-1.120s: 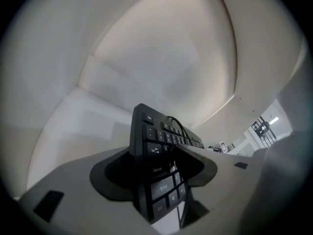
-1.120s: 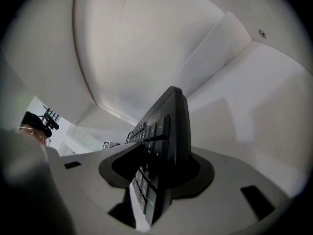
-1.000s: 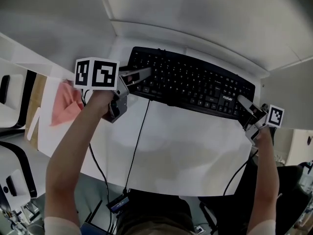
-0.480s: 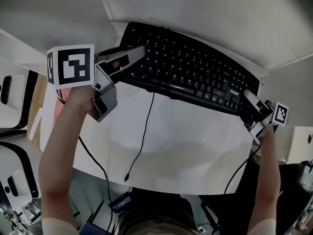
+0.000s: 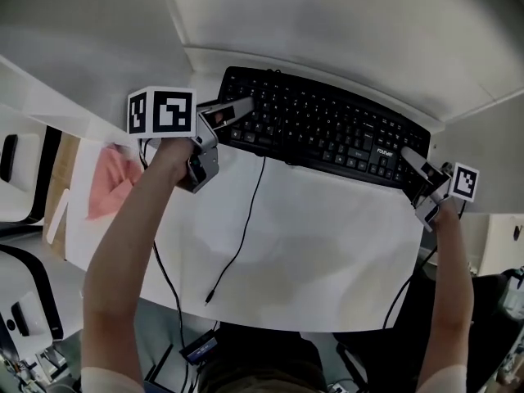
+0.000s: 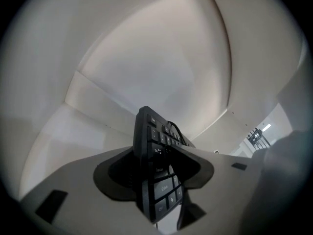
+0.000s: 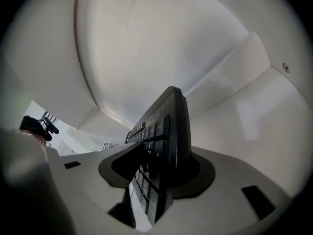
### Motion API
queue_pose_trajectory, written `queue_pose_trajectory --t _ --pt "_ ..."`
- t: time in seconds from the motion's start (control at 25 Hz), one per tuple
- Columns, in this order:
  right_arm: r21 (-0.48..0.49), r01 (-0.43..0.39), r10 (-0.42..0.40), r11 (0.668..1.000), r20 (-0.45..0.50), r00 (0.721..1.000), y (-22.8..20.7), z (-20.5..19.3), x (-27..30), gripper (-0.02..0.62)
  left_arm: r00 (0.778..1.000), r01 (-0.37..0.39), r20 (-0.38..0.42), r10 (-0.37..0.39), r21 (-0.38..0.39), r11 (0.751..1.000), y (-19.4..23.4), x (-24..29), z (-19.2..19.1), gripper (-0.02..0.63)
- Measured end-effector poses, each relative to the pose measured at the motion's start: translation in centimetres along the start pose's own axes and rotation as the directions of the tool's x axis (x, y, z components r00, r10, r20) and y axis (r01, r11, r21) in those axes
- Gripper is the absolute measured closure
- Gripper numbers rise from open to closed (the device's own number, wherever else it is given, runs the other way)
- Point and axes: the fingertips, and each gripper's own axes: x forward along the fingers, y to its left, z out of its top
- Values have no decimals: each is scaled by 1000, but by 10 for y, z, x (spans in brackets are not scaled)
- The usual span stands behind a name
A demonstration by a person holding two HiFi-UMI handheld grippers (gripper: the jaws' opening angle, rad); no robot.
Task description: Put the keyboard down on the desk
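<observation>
The black keyboard lies across the back of the white desk, level, just in front of the partition. My left gripper clasps its left end, and its jaws are opening with the keyboard still between them. My right gripper is shut on the right end, where the keyboard's edge fills the gap between the jaws. Whether the keyboard's underside touches the desk I cannot tell. Its black cable trails over the desk toward me, the plug lying loose near the front.
A pale partition rises right behind the keyboard. A pink cloth lies on the desk's left part, beside my left forearm. Black-and-white chair parts stand off the left edge. The gripper's own cable hangs off the front edge.
The keyboard's raised left end has come down, so it is level again and sits lower, nearer the desk. My left gripper moved down with it. The right gripper hardly moved.
</observation>
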Motion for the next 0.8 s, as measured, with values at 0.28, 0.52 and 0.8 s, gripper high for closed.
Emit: queue_pose_trajectory --t 0.28,0.52,0.8 --pt "-20 19 -19 1000 12 1000 3 2 -2 396 1000 -20 -23 20 -2 1000 1 3 -1 385" --pt "-4 43 -43 999 4 999 4 0 -2 396 998 -52 -41 52 -11 999 7 4 -2 376" --pt "-6 155 -155 988 -44 987 -4 0 -4 362 996 -87 -34 88 30 996 12 4 0 364"
